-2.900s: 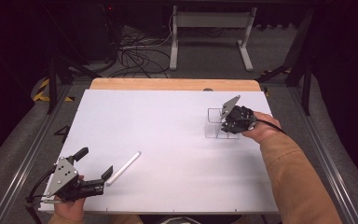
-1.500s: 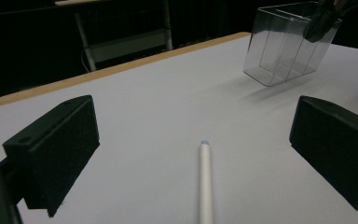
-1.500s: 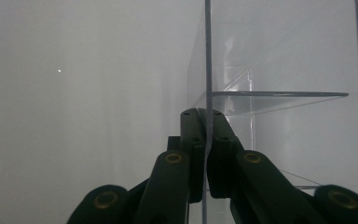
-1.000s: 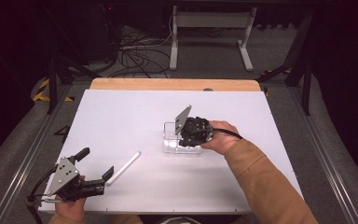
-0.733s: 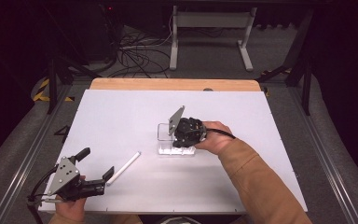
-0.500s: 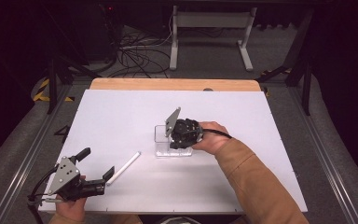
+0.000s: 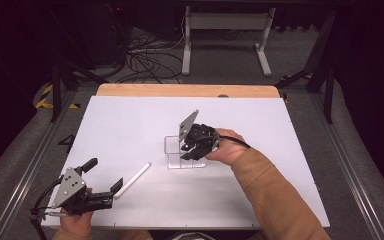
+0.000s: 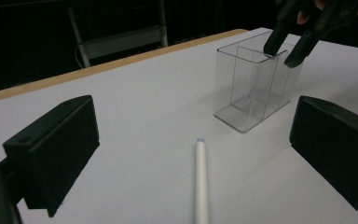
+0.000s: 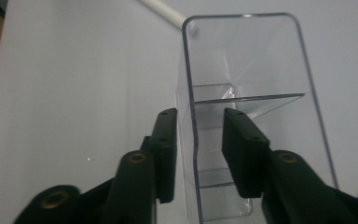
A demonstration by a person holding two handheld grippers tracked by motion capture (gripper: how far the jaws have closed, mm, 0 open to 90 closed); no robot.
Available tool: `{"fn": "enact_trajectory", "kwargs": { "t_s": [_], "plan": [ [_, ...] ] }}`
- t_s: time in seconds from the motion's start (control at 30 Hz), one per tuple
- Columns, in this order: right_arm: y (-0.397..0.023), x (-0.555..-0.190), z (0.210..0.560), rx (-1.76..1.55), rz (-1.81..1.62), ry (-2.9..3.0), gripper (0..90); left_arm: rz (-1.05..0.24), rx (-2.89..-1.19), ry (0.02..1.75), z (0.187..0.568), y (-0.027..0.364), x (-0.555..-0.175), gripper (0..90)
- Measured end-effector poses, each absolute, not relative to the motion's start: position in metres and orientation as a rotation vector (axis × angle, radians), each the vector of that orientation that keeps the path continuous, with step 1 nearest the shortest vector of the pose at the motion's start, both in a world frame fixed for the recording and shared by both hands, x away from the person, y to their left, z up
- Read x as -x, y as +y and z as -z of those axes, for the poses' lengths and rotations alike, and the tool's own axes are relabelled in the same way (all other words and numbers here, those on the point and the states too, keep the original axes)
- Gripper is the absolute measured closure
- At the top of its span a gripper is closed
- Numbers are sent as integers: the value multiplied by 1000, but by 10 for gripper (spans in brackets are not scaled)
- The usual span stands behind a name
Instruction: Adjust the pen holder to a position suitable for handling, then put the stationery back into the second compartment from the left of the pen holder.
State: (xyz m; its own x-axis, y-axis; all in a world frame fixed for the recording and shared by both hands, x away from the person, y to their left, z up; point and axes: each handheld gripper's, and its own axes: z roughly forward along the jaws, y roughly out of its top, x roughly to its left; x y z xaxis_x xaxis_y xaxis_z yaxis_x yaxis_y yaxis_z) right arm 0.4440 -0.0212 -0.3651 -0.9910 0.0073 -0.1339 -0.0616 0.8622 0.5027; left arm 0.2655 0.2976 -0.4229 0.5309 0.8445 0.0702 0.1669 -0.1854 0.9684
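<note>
Box wall being released by right gripper (image 9: 193, 154)
Jaws just opened, spread astride the box (image 7: 182, 152) wall; should be lifted straight off. Left gripper (image 7: 102, 182) spread near pen (image 7: 132, 179).

No text, label, brand, number or sign is showing legibly in any view. The yellow-and-black striping (image 7: 44, 96) on the floor at the table's left is perhaps hazard tape, but it is carrying no words so far as the dim view allows.
</note>
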Motion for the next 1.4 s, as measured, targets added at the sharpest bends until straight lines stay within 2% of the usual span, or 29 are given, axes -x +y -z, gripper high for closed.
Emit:
{"fn": "enact_trajectory", "kwargs": {
  "t_s": [0.07,0.1,0.13,0.33,0.47,0.67,0.87,1.0,1.1,1.4],
  "plan": [
    [-27,-441,358,5,-851,2863,507,-774,-1681,863,423,298,-266,21],
    [-35,-436,351,-43,-931,2811,424,-776,-1679,864,423,298,-267,21],
    [-35,-436,351,-43,-931,2811,424,-776,-1679,864,423,298,-267,21],
    [-63,-421,338,-180,-1133,2631,245,-763,-1686,865,422,297,-271,20],
    [-79,-413,332,-241,-1242,2548,188,-761,-1684,869,423,296,-273,17],
    [-90,-404,326,-266,-1292,2489,141,-771,-1692,863,422,295,-272,16],
    [-97,-392,322,-276,-1314,2431,135,-767,-1686,866,421,295,-273,10],
    [-106,-382,323,-291,-1347,2376,81,-783,-1691,857,419,294,-274,9],
    [-115,-375,326,-324,-1381,2326,38,-765,-1694,850,418,293,-274,7],
    [-159,-348,355,-474,-1524,2197,22,-712,-1724,897,411,291,-281,4]
  ]
}}
